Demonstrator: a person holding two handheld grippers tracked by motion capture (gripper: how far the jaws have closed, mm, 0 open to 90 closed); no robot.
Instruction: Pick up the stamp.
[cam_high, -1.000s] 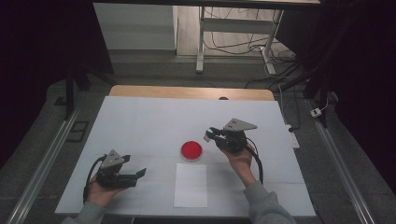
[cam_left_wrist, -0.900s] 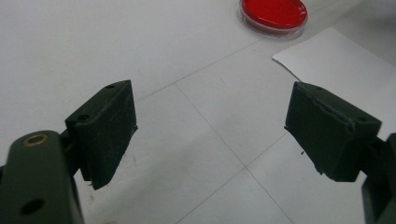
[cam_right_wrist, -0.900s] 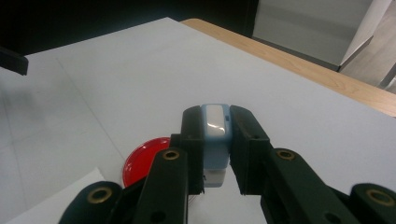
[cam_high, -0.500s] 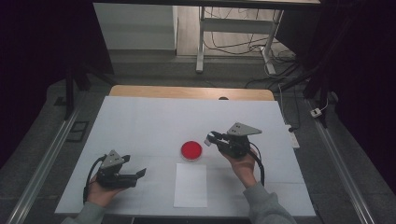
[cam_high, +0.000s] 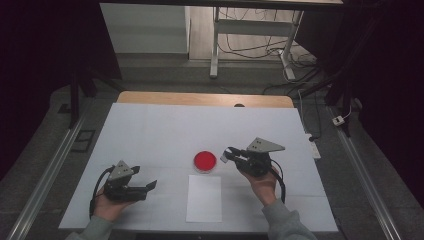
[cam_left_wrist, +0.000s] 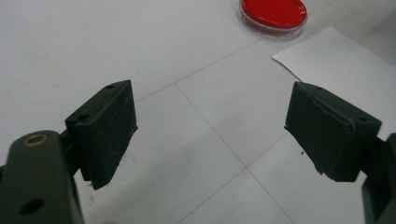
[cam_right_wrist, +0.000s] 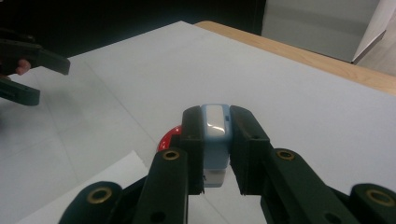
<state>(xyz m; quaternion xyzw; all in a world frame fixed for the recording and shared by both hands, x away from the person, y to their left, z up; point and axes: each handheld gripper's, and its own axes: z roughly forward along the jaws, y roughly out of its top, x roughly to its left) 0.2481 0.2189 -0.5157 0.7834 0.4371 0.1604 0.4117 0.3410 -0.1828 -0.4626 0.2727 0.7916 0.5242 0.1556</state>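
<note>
dish (cam_high: 205, 161) behind paper (cam_high: 204, 198) | stamp (cam_right_wrist: 215, 140) in right gripper (cam_right_wrist: 215, 122), right of dish

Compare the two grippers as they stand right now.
The left gripper has its jaws wide apart with nothing between them; the right gripper is clamped on a small blue-and-white stamp. The left rests low near the table's front edge; the right sits beside the red ink pad. Both have black jaws.

White table (cam_high: 150, 130) bears red dish (cam_high: 205, 161) and paper sheet (cam_high: 204, 198).
</note>
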